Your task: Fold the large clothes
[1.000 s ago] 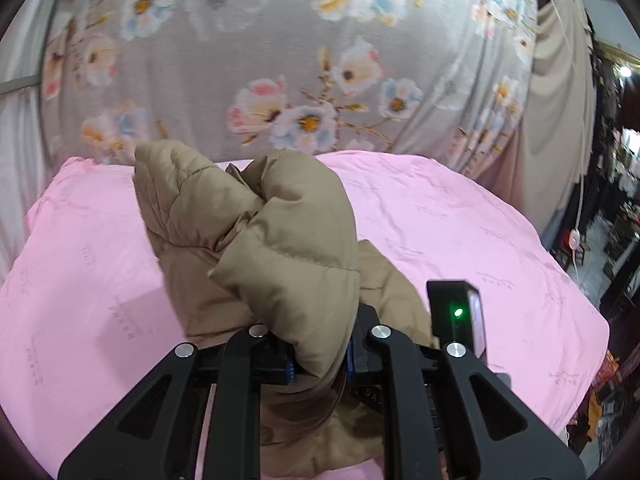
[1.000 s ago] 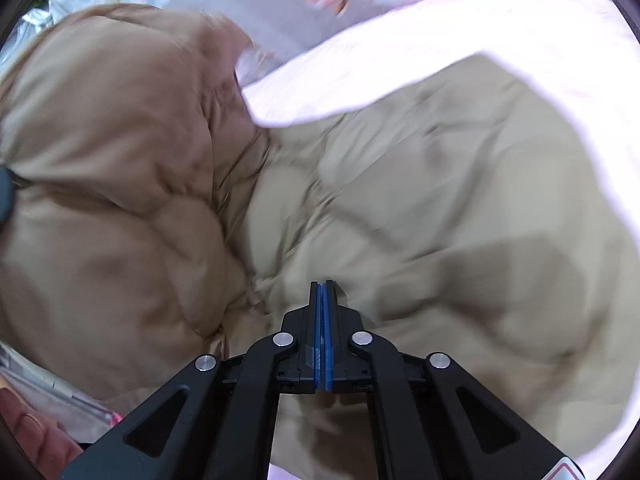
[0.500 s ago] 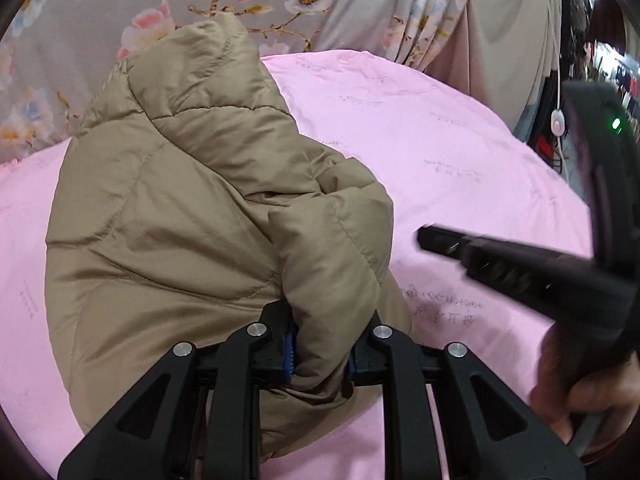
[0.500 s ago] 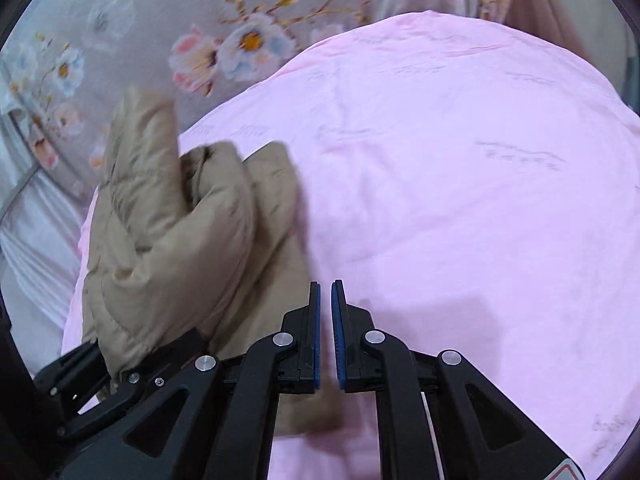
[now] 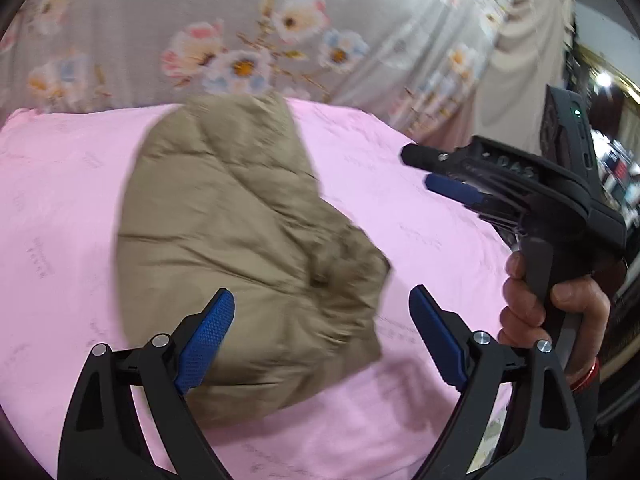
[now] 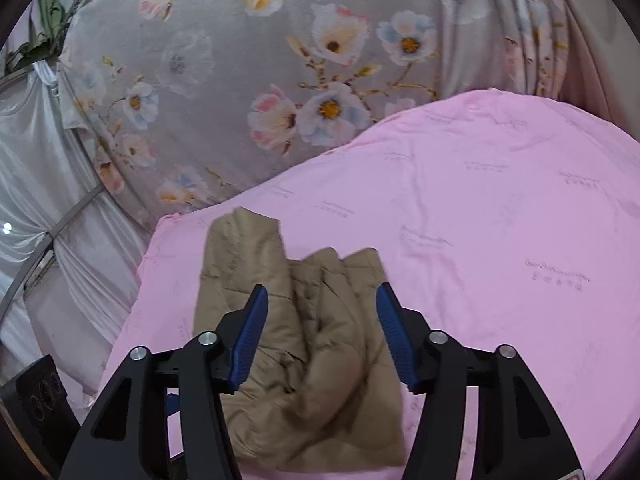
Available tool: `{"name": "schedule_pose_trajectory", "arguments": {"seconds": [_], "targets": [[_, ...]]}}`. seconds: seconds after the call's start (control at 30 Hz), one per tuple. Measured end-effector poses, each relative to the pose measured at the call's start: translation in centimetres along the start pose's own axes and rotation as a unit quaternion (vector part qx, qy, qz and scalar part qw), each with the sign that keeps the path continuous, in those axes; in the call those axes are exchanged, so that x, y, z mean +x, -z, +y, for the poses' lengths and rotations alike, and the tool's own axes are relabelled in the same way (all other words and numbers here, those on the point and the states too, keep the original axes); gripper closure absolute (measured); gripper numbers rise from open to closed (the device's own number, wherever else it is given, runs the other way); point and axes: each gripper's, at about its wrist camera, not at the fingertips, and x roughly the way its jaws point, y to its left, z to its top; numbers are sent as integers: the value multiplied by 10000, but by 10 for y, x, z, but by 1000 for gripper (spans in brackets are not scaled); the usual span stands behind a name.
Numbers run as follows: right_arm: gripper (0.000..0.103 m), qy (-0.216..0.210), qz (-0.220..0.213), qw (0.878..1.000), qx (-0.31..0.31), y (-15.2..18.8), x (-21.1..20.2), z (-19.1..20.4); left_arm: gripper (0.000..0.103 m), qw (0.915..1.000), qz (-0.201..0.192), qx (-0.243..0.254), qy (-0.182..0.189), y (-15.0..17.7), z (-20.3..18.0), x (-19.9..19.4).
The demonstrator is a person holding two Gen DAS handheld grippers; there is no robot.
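A tan puffer jacket lies folded in a bundle on the pink bedsheet. My left gripper hovers just over the bundle's near edge, its jaws opening wide, the blue pads clear of the fabric. In the right wrist view the same jacket lies below my right gripper, whose jaws are also opening with nothing pressed between them. From the left wrist view, the right gripper shows at the right, raised above the sheet and held by a hand.
A grey floral curtain hangs behind the bed. Silvery drapes and a metal frame stand at the left in the right wrist view. A dim shop area with lights lies past the bed's right side.
My left gripper let go of the jacket fold and its jaws spread wide. My right gripper rose and pulled back from the jacket, and its jaws went from shut to spread. The jacket now rests on the sheet.
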Motion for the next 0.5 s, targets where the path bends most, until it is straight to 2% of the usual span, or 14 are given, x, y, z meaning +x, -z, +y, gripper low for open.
{"name": "schedule_pose_trajectory", "arguments": {"seconds": [0.13, 0.27, 0.3, 0.37, 0.43, 0.5], "targets": [[33, -188, 109, 9998, -30, -32, 28, 39, 16, 9949, -304, -543, -788, -22, 49, -22], [33, -792, 557, 9917, 845, -55, 74, 45, 17, 9869, -493, -975, -1187, -39, 87, -34], [33, -781, 687, 9890, 1055, -59, 89, 44, 17, 9854, -548, -969, -1285, -45, 93, -36], [33, -503, 870, 9877, 1198, -60, 112, 42, 17, 9827, -611, -956, -1462, -54, 99, -35], [33, -224, 1183, 9867, 1093, -57, 139, 44, 17, 9818, -617, -931, -1533, -62, 101, -29], [33, -188, 1684, 9824, 782, -47, 166, 51, 17, 9818, -585, -946, -1537, -70, 105, -20]]}}
